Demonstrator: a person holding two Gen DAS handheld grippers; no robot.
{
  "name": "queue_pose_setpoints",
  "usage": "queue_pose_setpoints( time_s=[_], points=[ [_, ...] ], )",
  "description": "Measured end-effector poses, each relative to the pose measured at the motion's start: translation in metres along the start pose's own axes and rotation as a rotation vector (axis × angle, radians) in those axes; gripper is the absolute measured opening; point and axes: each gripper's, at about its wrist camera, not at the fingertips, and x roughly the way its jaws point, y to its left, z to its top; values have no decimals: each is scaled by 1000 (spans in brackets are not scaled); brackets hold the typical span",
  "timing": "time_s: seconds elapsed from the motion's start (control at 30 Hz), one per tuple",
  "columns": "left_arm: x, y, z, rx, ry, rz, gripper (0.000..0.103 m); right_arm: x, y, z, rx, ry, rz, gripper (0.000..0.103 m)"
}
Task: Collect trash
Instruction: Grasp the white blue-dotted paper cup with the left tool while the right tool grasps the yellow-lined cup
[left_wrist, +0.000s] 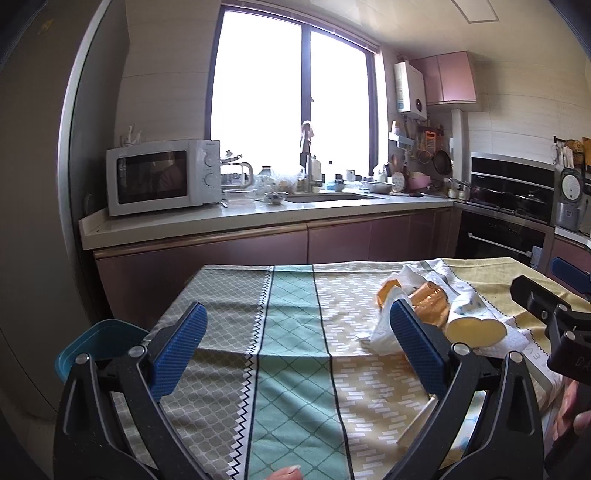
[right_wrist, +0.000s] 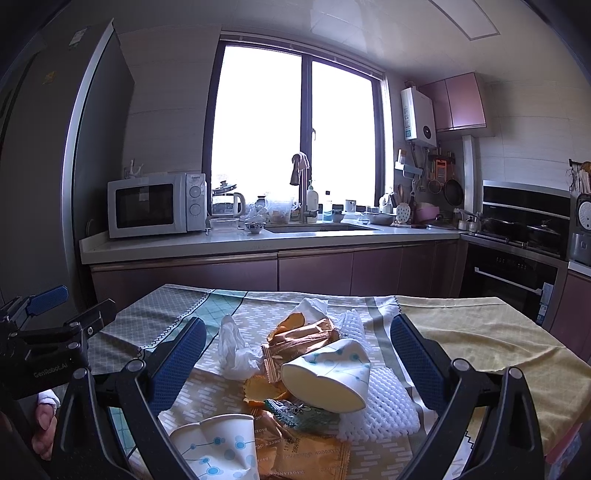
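My right claw (right_wrist: 297, 363) gapes wide over the worktop (right_wrist: 480, 332), holding nothing; a paper cup (right_wrist: 328, 374), wrappers (right_wrist: 301, 338) and tissue (right_wrist: 234, 350) lie between its fingers. My left claw (left_wrist: 295, 347), equally wide and empty, has that trash to its right.

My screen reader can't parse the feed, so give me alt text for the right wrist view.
The open right gripper hovers over a trash pile on the patterned tablecloth: two crushed paper cups, orange snack wrappers, crumpled tissue and white foam netting. The left gripper sits at the left edge.
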Motion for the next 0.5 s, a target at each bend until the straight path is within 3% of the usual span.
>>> queue_pose_setpoints(
  time_s=[0.33, 0.5],
  points=[
    [24, -37, -31, 103, 144, -318, 97, 25, -24, -23, -2, 154, -45, 97],
    [36, -58, -47, 169, 206, -452, 86, 48, -30, -35, -39, 253, -64, 93]
  ],
)
